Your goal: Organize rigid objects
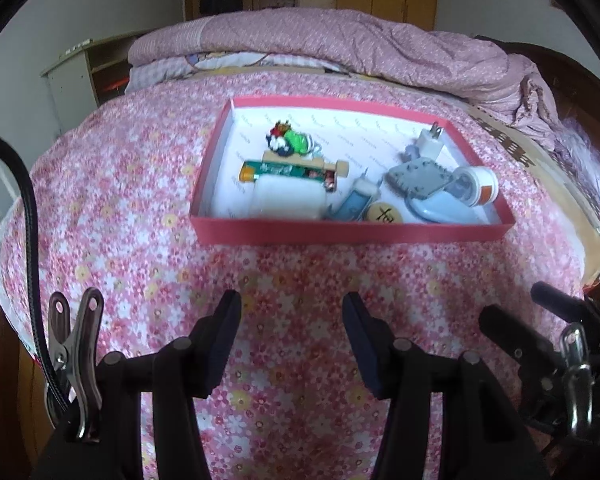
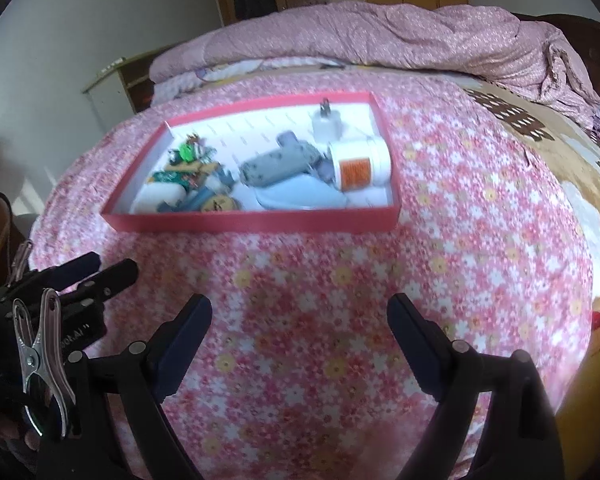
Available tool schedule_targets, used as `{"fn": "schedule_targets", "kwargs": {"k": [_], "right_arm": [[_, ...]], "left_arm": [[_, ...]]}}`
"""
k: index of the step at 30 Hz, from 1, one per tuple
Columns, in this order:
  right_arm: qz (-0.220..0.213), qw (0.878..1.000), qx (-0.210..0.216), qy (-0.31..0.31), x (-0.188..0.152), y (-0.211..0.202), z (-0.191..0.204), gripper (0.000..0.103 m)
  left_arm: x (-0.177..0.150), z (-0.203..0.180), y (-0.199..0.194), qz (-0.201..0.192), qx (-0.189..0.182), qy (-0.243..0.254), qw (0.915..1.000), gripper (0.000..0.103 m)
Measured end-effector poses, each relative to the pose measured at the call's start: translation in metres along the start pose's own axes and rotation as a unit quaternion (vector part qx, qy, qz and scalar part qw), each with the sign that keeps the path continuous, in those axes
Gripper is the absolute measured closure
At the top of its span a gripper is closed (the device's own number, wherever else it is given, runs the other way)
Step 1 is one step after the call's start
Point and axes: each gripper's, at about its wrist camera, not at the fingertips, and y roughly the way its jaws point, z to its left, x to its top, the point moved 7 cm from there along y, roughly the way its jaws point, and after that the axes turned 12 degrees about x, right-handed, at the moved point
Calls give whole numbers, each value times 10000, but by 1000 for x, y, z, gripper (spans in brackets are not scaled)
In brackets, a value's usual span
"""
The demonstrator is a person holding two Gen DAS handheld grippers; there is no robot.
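- Left wrist view: the left gripper is at 6 o'clock, its fingers spread wide with nothing between them, above the floral bedspread.
- A red shallow box lies on the bed at 12 o'clock from the fingers, well apart from them.
- Inside the box, at its 9 o'clock side: a green tube lying flat, a white block just beside it toward the near wall, and a small colourful toy behind the tube.
- Centre of the near wall: a blue-and-white tube and a round wooden disc, touching.
- At the 3 o'clock side: a grey studded piece, a white jar on its side, a pale blue piece, and a white plug adapter at the far corner.
- The right gripper shows at 4 o'clock.
- Right wrist view: the right gripper is at 6 o'clock, fingers wide apart and empty, over the bedspread.
- The box sits at 11 o'clock, apart from the fingers; the jar with its orange label lies at the box's 3 o'clock end, the adapter behind it.
- The left gripper shows at 9 o'clock.
- A rumpled pink quilt lies across the bed at 12 o'clock.
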Motion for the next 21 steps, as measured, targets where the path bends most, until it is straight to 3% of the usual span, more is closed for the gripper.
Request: {"fn": "schedule_targets", "kwargs": {"k": [9,16,21], "right_arm": [[290,9992,-179,227,-12,17,-14,12],[329,9987,-390,25,-17,24,-13,6],[357,9981,-496,-95,-17,29,-9,4]], "left_arm": [[-12,1,20,358,7,-109,9993,47],[-16,-10,20,157,91,170,9997,30],[-16,-12,22,126,65,140,9998,26]]}}
